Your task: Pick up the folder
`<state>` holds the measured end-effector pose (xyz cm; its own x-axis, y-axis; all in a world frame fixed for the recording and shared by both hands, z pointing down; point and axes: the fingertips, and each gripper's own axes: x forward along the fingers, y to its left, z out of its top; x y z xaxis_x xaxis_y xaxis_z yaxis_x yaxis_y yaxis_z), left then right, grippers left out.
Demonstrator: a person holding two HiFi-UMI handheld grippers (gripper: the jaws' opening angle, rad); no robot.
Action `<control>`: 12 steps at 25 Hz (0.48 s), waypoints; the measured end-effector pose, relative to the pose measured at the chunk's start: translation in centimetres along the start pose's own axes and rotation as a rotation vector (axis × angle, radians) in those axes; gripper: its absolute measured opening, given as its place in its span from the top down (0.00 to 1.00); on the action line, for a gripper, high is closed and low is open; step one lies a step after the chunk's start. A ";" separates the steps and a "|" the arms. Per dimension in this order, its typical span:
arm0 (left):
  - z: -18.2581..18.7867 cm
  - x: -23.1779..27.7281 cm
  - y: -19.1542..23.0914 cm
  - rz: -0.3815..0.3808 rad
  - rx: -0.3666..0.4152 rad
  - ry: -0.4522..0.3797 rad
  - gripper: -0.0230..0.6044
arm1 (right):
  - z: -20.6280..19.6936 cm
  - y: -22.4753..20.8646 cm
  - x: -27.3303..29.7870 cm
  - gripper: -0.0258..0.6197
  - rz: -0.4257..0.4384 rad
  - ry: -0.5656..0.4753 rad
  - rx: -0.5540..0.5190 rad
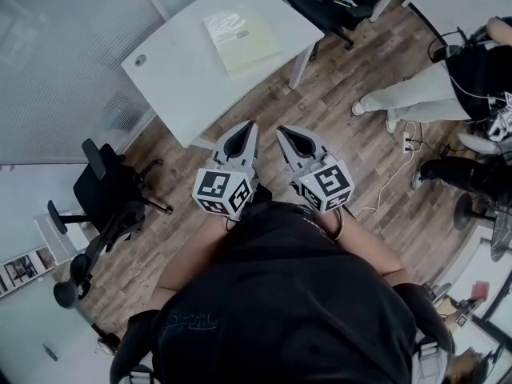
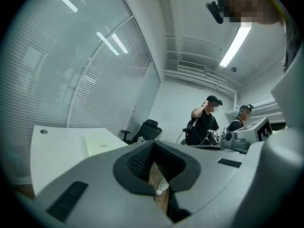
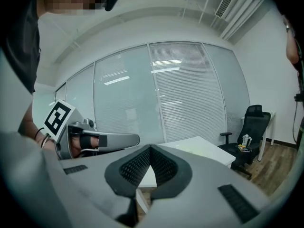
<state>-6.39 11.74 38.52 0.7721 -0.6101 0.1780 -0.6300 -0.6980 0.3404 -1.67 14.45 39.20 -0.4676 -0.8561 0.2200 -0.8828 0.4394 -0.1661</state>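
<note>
Left tool (image 1: pixel 248 128) and right tool (image 1: pixel 285 133) both clenched, empty, side by side over wood floor (image 1: pixel 344 78). Folder (image 1: pixel 240 40) flat on white counter (image 1: pixel 180 74), well apart from both.

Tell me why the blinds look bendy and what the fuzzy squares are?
Left gripper view: the wide-angle lens bows the white window blinds into curves, the long ceiling lamp glares, and the mosaic squares were added to hide faces. Right gripper view: same bending, with lamp reflections on the glass wall. Head view: the pale yellow folder on the white table looks sharp.
</note>
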 end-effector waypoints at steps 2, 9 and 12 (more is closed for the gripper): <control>0.8 0.9 1.8 -0.013 0.000 0.005 0.94 | 0.6 -0.4 1.9 0.93 -0.013 0.000 0.004; 2.5 2.3 6.7 -0.028 -0.004 0.014 0.94 | 1.6 -0.1 7.4 0.93 -0.014 0.000 0.006; 3.1 2.7 8.0 -0.027 -0.005 0.012 0.94 | 2.2 -0.2 8.8 0.93 -0.011 -0.005 0.002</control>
<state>-9.61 3.39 38.81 0.7901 -0.5861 0.1796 -0.6082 -0.7126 0.3498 -5.46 6.21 39.07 -0.4573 -0.8624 0.2170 -0.8880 0.4292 -0.1652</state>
